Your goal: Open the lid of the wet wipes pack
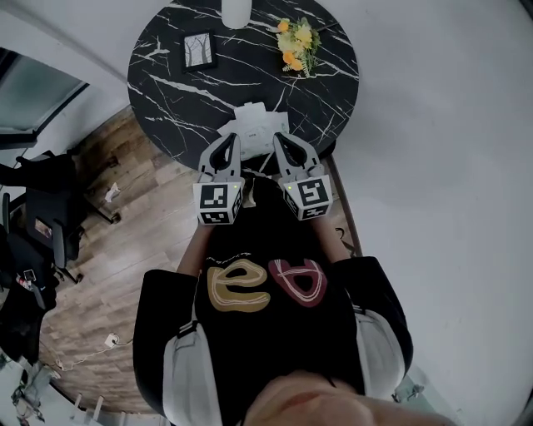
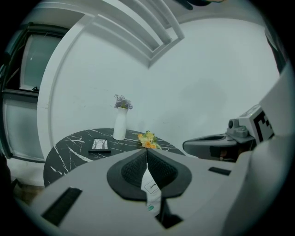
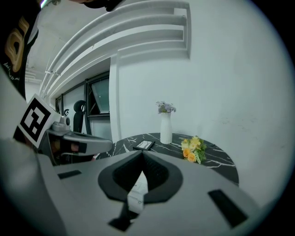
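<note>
The white wet wipes pack (image 1: 253, 123) is at the near edge of the round black marble table (image 1: 166, 91). My left gripper (image 1: 229, 141) reaches its near left side and my right gripper (image 1: 282, 141) its near right side. In the left gripper view the left gripper (image 2: 146, 162) is shut, and a white tab (image 2: 151, 188) printed "OPEN" sticks out from between the pads. In the right gripper view the right gripper (image 3: 142, 167) is shut too, pinching a white piece of the pack (image 3: 137, 191). The jaws hide the rest of the pack in both gripper views.
A white vase (image 1: 236, 10) stands at the table's far edge, a small picture frame (image 1: 199, 50) lies to its left, and yellow flowers (image 1: 298, 43) lie at the right. A dark chair (image 1: 50, 216) stands on the wooden floor at left.
</note>
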`<state>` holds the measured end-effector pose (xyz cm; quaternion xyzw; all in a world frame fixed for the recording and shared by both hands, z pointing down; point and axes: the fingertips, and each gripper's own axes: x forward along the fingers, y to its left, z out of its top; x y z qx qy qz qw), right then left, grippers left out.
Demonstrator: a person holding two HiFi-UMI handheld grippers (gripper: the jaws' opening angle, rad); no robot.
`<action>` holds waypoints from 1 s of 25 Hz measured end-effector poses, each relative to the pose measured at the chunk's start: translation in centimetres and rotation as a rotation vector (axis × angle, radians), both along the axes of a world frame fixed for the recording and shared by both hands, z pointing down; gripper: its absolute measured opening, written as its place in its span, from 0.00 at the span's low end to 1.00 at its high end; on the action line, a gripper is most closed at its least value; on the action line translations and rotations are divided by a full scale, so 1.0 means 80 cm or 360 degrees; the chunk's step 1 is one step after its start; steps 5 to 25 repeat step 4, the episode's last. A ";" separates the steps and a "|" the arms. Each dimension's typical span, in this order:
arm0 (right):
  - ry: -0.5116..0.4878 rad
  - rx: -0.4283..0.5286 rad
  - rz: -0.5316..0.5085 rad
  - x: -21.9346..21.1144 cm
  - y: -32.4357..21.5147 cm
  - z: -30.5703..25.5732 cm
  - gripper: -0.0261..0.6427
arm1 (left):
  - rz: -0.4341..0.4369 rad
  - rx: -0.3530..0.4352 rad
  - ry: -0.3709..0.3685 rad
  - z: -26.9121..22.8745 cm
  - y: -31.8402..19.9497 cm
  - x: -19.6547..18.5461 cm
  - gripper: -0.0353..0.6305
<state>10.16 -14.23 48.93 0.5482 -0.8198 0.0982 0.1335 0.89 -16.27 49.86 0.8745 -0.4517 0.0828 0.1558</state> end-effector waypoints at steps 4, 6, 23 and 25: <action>0.0008 -0.0008 -0.0008 0.006 -0.007 0.002 0.05 | 0.0004 -0.0003 -0.0004 0.001 -0.008 0.010 0.08; 0.0008 -0.0008 -0.0008 0.006 -0.007 0.002 0.05 | 0.0004 -0.0003 -0.0004 0.001 -0.008 0.010 0.08; 0.0008 -0.0008 -0.0008 0.006 -0.007 0.002 0.05 | 0.0004 -0.0003 -0.0004 0.001 -0.008 0.010 0.08; 0.0008 -0.0008 -0.0008 0.006 -0.007 0.002 0.05 | 0.0004 -0.0003 -0.0004 0.001 -0.008 0.010 0.08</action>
